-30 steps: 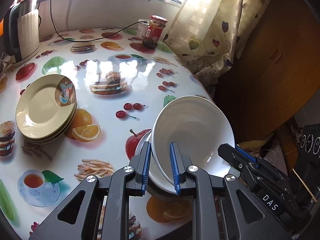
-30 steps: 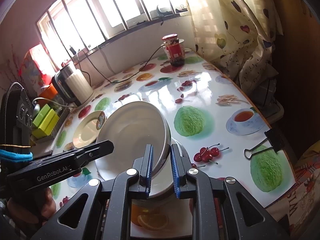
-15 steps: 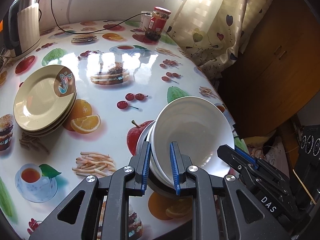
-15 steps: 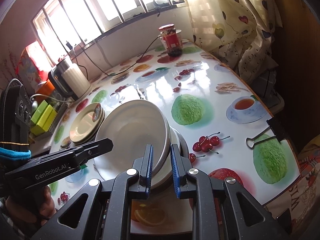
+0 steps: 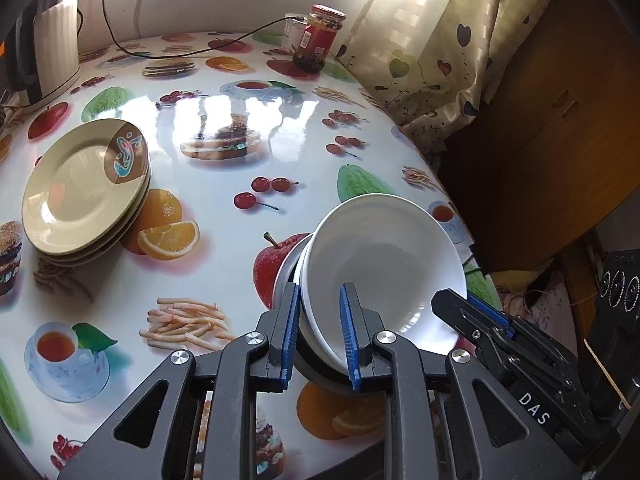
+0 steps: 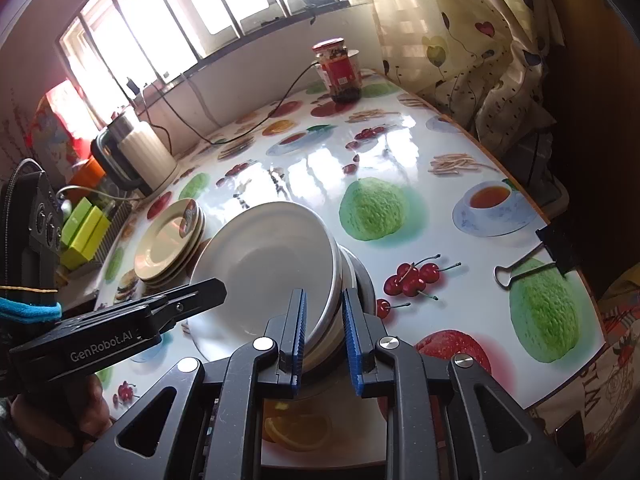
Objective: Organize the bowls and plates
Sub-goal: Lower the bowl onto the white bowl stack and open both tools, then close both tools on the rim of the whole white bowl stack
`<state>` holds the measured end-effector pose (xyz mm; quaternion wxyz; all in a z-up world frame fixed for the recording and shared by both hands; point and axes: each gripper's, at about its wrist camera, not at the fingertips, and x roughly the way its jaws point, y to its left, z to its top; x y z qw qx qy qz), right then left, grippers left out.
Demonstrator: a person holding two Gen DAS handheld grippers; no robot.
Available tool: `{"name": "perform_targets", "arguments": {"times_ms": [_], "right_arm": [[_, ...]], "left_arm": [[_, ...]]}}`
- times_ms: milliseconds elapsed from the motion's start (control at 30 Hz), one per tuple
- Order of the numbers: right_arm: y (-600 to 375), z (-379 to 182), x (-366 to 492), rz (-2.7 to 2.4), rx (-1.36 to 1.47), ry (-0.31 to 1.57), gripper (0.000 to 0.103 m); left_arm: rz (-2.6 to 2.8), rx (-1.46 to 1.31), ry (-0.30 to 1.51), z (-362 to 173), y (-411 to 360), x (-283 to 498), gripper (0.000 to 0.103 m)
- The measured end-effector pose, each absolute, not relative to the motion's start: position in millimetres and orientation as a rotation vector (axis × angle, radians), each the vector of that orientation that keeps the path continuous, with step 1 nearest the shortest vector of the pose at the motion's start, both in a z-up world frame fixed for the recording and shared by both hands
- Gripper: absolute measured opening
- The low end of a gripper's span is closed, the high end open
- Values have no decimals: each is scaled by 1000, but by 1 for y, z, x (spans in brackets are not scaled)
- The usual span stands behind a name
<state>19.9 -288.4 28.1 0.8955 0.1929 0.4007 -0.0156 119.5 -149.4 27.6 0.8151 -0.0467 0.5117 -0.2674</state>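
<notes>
Left wrist view: the left gripper (image 5: 319,332) pinches the near rim of a nested stack of white bowls (image 5: 384,256), and the right gripper (image 6: 323,340) pinches the opposite rim, so both carry the stack tilted above the table's (image 5: 224,128) near edge by its right corner. A dark, perhaps metal, bowl sits under the white ones.

As for progress, the plates (image 5: 86,188) look sorted: they lie stacked near the left edge. The bowls are nested but not yet set down, so placing them seems to be what remains.

How many bowls the stack holds is hard to count; their undersides are hidden behind the fingers. Whether the stack touches the tabletop cannot be told. The kettle (image 6: 138,152) at the far left corner is partly cut off.
</notes>
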Motion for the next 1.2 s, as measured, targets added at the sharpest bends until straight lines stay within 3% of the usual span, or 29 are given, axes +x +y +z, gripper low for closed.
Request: {"name": "perform_targets", "arguments": {"times_ms": [500, 733, 900, 1200], "right_arm": [[-292, 25, 20, -45, 411, 837, 20], [-291, 28, 20, -40, 408, 821, 34], [-291, 30, 19, -44, 409, 815, 37], [-292, 38, 15, -55, 410, 785, 42]], "left_arm": [[-588, -105, 1084, 27, -151, 119, 21], [-592, -87, 1057, 31, -152, 117, 23], [-606, -87, 1033, 38, -149, 115, 35], [-595, -57, 995, 44, -145, 112, 37]]}}
